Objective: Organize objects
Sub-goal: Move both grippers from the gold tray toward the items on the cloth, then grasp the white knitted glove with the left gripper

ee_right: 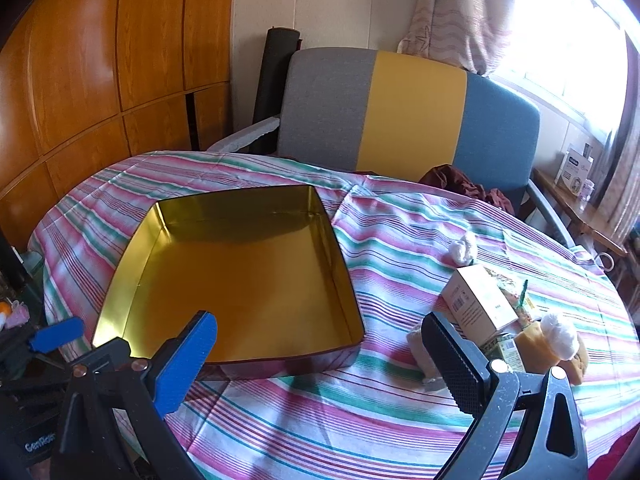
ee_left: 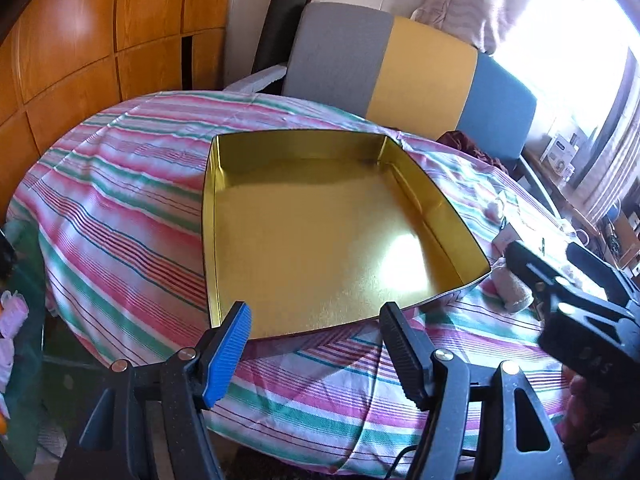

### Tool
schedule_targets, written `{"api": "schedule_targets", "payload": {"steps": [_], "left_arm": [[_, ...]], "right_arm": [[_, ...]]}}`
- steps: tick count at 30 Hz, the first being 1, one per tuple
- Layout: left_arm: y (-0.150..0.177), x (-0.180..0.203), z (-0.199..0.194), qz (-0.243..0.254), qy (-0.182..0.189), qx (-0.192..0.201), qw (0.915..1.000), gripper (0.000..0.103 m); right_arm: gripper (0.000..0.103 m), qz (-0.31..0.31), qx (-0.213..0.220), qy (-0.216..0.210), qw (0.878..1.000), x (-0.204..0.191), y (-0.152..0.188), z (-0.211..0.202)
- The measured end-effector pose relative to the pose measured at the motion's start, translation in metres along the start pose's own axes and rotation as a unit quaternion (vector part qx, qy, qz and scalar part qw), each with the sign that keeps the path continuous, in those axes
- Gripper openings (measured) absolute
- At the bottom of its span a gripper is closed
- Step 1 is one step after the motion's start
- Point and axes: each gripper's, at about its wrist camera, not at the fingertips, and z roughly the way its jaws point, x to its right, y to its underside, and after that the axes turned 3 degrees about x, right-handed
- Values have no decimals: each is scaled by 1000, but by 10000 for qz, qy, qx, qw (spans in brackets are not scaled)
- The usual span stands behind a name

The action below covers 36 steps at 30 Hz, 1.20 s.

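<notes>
An empty gold-lined square tin [ee_left: 400, 168] sits on the striped tablecloth; it also shows in the right wrist view [ee_right: 336, 240]. My left gripper [ee_left: 316, 320] is open and empty at the tin's near edge. My right gripper [ee_right: 320, 344] is open and empty, just right of the tin's near corner; it also shows in the left wrist view [ee_left: 556, 256]. To the right lie a white carton [ee_right: 476, 300], a small white ball [ee_right: 464, 248], a beige soft item [ee_right: 418, 344], a tan item with a white top [ee_right: 556, 340] and packets [ee_right: 508, 350].
The table [ee_right: 320, 420] is round with a striped cloth. A grey, yellow and blue chair [ee_right: 400, 116] stands behind it with dark red cloth [ee_right: 460, 184] on the seat. A wooden cabinet [ee_right: 100, 80] is at left, a sunlit window and side shelf [ee_right: 576, 204] at right.
</notes>
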Motion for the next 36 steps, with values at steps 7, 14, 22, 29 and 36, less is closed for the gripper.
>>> {"api": "schedule_targets", "payload": {"steps": [7, 14, 22, 29, 36], "left_arm": [[-1, 17, 3, 340, 164, 15, 9993, 66], [-6, 62, 13, 966, 709, -195, 9926, 67], [-7, 133, 23, 1663, 1647, -577, 9705, 67], [-2, 197, 52, 2106, 1969, -1013, 9522, 66], [-4, 248, 91, 2167, 1689, -1196, 9540, 68]], "right_arm": [[103, 142, -105, 97, 9998, 22, 6, -2], [103, 563, -512, 193, 9969, 78, 25, -3], [103, 1513, -1095, 759, 9795, 194, 57, -17], [103, 2299, -1095, 1257, 9588, 283, 86, -38], [103, 3451, -588, 441, 9357, 327, 111, -47]]}}
